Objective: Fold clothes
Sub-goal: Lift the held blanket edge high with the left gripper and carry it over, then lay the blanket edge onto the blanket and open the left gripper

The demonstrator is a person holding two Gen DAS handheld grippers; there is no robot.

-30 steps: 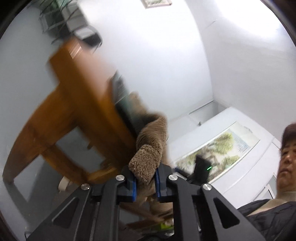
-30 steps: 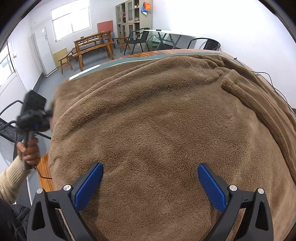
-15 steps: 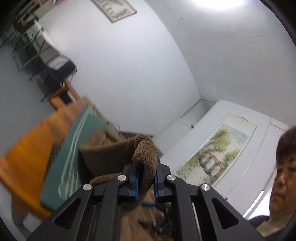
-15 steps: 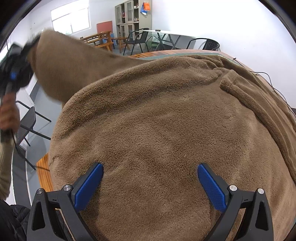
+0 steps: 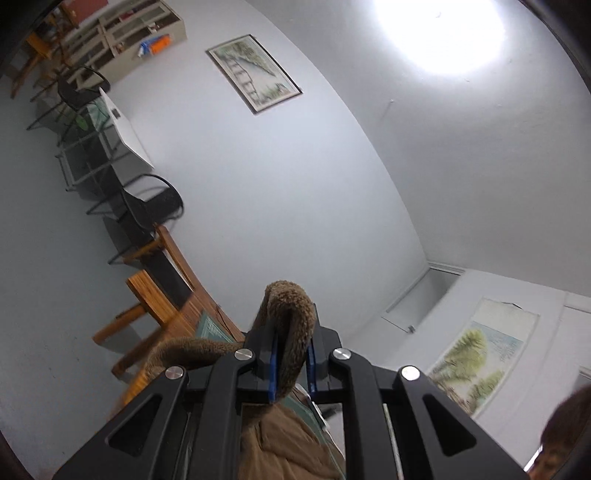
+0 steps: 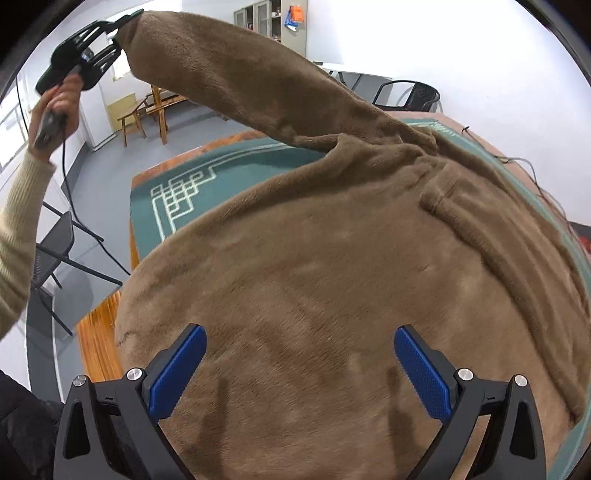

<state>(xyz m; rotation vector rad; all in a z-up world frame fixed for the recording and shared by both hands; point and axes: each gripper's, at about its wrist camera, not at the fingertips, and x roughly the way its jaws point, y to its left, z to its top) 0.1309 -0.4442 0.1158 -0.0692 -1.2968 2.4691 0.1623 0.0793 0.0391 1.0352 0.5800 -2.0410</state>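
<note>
Black tool [image 6: 300, 363], blue pads [image 6: 176, 369], cream ribbed sleeve [image 6: 16, 206].

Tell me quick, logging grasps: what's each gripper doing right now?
Left gripper: closed on the brown fleece garment's sleeve, lifted.
Right gripper: open, holding nothing.

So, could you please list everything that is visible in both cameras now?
fleece garment: 1, brown, lies on mat, one end lifted
mat: 1, green with white lines, on table
table: 1, wooden, under mat
black chairs: several, by walls
wooden chairs: some, far left
cabinet: 1, pale, back wall
pictures: 2, on walls
left gripper: black, blue pads, clamps the lifted end
right gripper: open above garment
hand: holds left gripper, cream sleeve
</note>
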